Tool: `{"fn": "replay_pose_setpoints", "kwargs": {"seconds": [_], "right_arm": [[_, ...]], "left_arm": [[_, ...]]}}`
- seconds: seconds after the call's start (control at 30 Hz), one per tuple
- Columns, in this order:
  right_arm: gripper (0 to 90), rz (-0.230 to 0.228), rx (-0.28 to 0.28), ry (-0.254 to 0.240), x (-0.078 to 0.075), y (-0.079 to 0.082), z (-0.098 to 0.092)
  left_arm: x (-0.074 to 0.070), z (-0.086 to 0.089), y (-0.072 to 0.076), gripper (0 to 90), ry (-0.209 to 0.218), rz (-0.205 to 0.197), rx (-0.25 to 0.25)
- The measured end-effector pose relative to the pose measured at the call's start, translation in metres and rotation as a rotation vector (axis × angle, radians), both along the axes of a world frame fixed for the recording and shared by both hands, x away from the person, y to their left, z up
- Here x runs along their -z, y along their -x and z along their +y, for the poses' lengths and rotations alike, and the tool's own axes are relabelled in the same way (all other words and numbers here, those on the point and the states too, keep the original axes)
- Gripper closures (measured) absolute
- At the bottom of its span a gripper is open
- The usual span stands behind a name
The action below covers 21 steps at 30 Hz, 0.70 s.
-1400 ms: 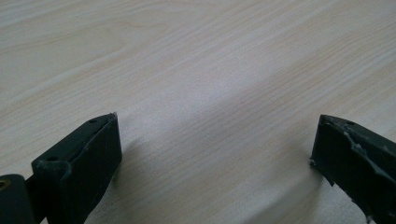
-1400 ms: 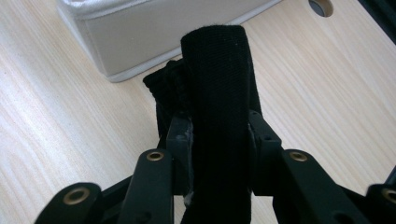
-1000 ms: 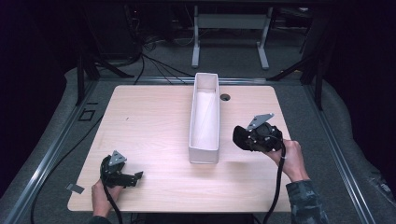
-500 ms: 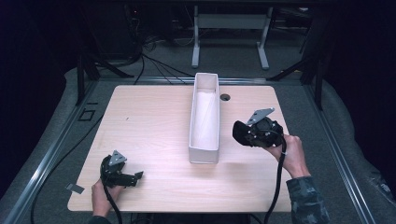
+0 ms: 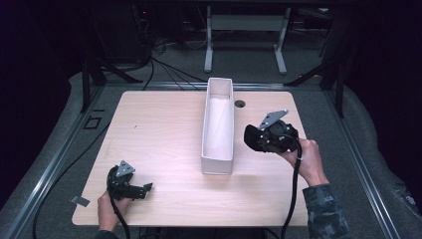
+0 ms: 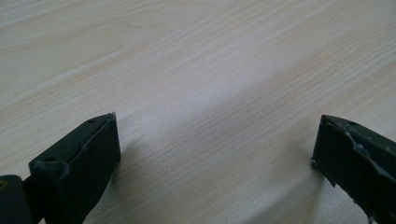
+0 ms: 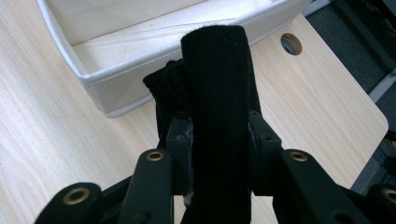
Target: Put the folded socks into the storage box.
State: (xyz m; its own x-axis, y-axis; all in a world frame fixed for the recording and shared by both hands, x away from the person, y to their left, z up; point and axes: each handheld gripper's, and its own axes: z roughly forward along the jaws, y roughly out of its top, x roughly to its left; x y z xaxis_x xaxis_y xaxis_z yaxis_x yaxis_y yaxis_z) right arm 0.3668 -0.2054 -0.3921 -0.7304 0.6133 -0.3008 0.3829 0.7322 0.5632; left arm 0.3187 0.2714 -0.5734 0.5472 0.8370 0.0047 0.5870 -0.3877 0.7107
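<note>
The right gripper (image 7: 219, 135) has its jaws clamped on a black, ribbed, rolled-up piece of fabric (image 7: 217, 84), which stands up between them, with more of the cloth bunched behind at about 10 o'clock. In the high view the right gripper (image 5: 259, 138) holds this dark bundle above the tabletop, just beside the long side of the white, narrow, open-topped fabric bin (image 5: 217, 160), at the bin's 3 o'clock.

The fabric looks soft and light, likely to sag and fold, not to slip; a hold across the thick middle of the roll, as here, seems the safest, since a pinch at a loose edge would probably let it unroll. The bin's thin walls (image 7: 116, 70) look pliable too, so a knock could push them in or shift the bin.

The left gripper (image 6: 215, 154) has its jaws wide apart with nothing between them, low over bare wood; in the high view the left gripper (image 5: 145, 188) sits at the tabletop's 7 o'clock corner, well apart from the bin.

The pale wood-grain tabletop (image 5: 159, 129) has rounded corners and a round cable hole (image 5: 240, 104) just beside the bin's far end. Around it lie grey carpet, trailing cables and a metal stand's legs (image 5: 244, 45) at 12 o'clock, in a dark room.
</note>
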Motion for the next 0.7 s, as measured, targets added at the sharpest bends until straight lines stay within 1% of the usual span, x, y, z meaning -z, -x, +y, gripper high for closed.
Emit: {"fn": "replay_pose_setpoints", "kwargs": {"seconds": [0.07,0.3,0.33,0.7], "right_arm": [[67.6,0.004,0.001,0.002,-0.001,0.000,0.001],[67.5,-0.003,-0.012,-0.001,-0.006,0.000,0.008],[67.5,-0.005,-0.014,0.007,-0.007,0.000,0.008],[67.5,-0.021,-0.037,0.001,-0.014,0.000,0.018]], "left_arm": [[0.000,0.000,0.000,0.8,0.000,0.001,0.000],[0.000,0.000,0.000,0.8,0.000,0.000,0.000],[0.000,0.000,0.000,0.8,0.000,0.000,0.000],[0.000,0.000,0.000,0.8,0.000,0.000,0.000]]}}
